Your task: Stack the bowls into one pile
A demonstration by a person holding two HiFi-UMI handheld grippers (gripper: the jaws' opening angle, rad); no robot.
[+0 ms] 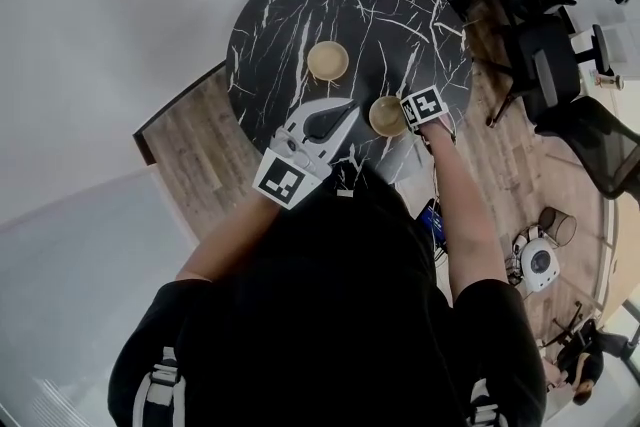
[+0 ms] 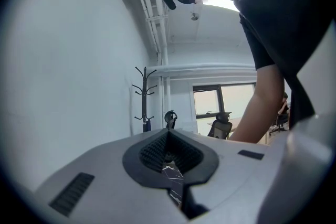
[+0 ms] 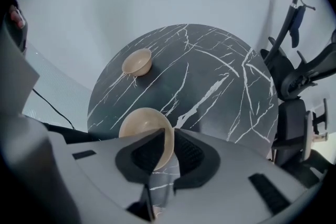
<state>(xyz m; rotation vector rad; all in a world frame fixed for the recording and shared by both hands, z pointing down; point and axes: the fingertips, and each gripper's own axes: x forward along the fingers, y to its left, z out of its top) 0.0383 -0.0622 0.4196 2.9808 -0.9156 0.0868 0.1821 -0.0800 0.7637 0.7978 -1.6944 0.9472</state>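
Two tan bowls stand apart on the round black marble table [image 1: 380, 5]. The far bowl [image 1: 327, 61] [image 3: 137, 62] sits alone near the table's middle. The near bowl [image 1: 387, 116] [image 3: 142, 120] stands by the front edge. My right gripper [image 1: 405, 118] [image 3: 169, 136] points steeply down over it, and the bowl's right rim stands between the pads with a thin gap beside it; the jaws are open. My left gripper [image 1: 345, 110] [image 2: 169, 131] is held level left of the near bowl, its tips together and nothing in them.
Black office chairs [image 1: 560, 65] crowd the floor to the table's right, with a bin [image 1: 558, 225] nearer me. A coat rack [image 2: 145, 97] stands by the white wall. The table [image 3: 210, 76] sits in a corner of wood flooring.
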